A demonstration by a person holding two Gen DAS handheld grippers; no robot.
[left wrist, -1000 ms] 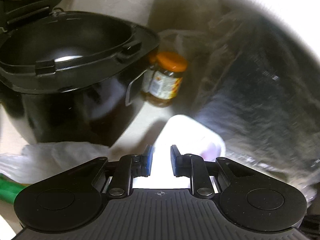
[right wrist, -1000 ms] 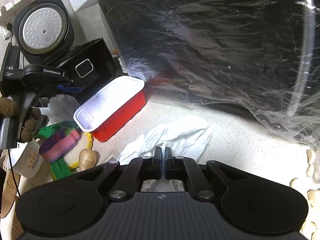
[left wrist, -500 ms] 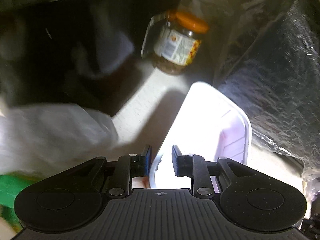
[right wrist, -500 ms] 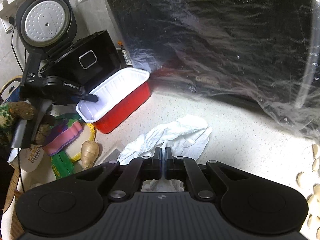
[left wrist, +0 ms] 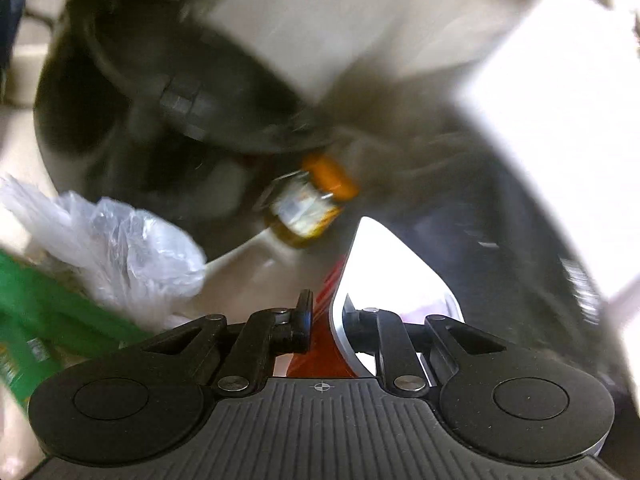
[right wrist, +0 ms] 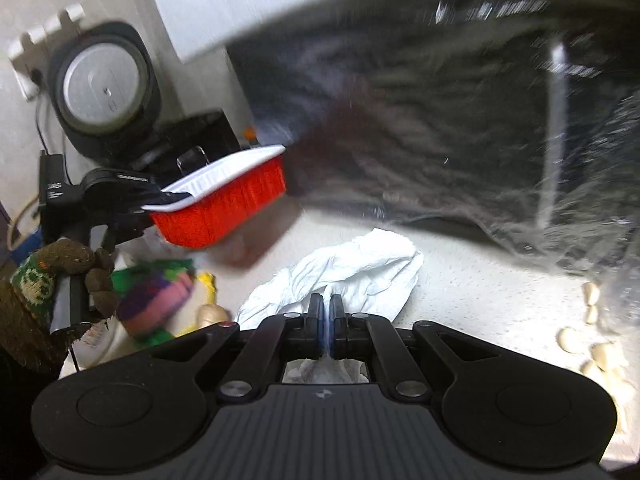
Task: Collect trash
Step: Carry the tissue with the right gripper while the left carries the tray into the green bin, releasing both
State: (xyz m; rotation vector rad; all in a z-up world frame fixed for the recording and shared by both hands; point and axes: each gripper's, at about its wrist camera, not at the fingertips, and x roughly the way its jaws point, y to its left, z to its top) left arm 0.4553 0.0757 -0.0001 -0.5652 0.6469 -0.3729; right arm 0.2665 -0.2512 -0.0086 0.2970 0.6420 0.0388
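the left gripper (left wrist: 326,322), its jaws just closed in, clamps the near wall of the red tray (right wrist: 224,210) with the white inside and holds it tilted above the counter (right wrist: 480,292), near the black rice cooker (right wrist: 104,88). the right gripper (right wrist: 329,330) is pinched tight on the crumpled white tissue (right wrist: 352,268), which drapes on the counter just beyond it.

My left side is crowded: cooker (right wrist: 108,92), jar (left wrist: 308,208), clear bag (left wrist: 120,248), and wrappers (right wrist: 156,300) hem the lifted tray (right wrist: 224,200). A dark film-covered bulk (right wrist: 460,120) walls the back. Open counter (right wrist: 480,292) lies right of the tissue (right wrist: 352,272), up to the garlic cloves (right wrist: 600,352).
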